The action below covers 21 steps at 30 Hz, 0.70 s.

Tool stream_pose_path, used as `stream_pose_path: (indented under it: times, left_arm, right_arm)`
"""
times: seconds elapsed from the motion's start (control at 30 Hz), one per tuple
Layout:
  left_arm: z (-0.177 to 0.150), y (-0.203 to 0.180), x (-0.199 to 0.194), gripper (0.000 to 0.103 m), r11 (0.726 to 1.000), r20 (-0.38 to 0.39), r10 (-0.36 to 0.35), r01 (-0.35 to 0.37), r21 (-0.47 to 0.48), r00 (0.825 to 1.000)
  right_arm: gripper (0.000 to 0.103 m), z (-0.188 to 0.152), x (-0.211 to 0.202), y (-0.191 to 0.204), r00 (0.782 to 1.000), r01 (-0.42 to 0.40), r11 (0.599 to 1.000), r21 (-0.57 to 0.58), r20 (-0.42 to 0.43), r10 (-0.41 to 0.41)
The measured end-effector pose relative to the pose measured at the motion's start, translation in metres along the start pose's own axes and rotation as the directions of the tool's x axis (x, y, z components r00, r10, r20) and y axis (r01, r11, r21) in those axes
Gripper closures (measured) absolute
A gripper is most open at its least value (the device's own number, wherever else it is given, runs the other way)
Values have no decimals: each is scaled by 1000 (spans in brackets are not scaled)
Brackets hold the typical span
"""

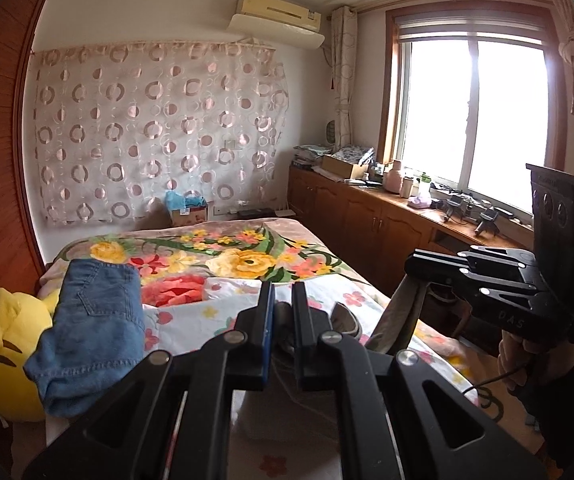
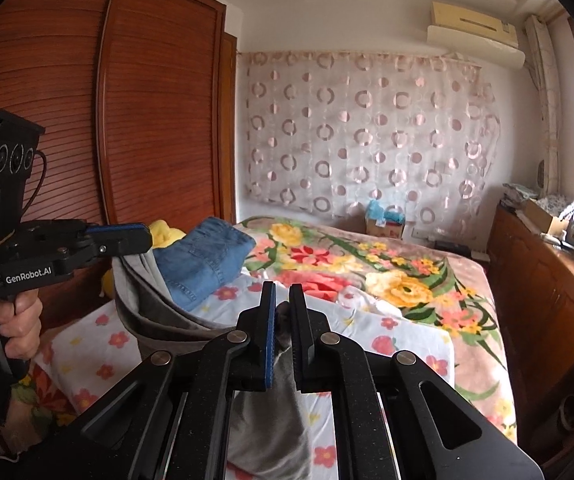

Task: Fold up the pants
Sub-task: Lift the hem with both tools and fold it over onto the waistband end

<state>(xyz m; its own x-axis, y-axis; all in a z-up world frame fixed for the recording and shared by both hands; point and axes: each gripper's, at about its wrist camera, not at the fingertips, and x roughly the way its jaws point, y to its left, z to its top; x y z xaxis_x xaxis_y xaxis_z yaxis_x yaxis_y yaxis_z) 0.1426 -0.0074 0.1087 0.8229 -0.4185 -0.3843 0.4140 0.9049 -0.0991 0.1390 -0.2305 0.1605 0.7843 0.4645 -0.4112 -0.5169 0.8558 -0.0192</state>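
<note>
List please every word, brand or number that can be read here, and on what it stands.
"GenRobot.AI": white print on the side of the left black hand-held tool.
"DAS": faint raised letters on the side of the right black hand-held tool; possibly incomplete.
Label on the cardboard box against the wall: too small.

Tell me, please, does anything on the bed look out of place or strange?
Nothing looks damaged or spilled. The grey pants hang bunched between the left gripper and the right gripper, as expected mid-fold. The folded jeans partly cover a yellow plush toy at the bed's edge, which looks slightly untidy.
</note>
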Motion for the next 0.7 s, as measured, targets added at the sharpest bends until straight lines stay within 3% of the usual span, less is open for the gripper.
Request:
stream_pose_path:
  times: [0.23,0.5,0.6,0.7]
  left_arm:
    - [48,18,47,99,999,-3,31,-30,37,1000]
    - [119,38,93,99,993,70,64,-70,91,996]
    - [114,43,100,99,991,58,74,-80,109,996]
    - [82,48,110,99,992,-10,81,-79,100,997]
  right_arm:
    - [99,34,39,-22,999,39,999,-15,-2,-39]
    - [99,86,82,-74,993,112,994,15,37,-113]
    - [99,86,90,-81,995,94,995,27,18,-95]
    - [99,56,102,-74,996,66,997,27,-63,-64]
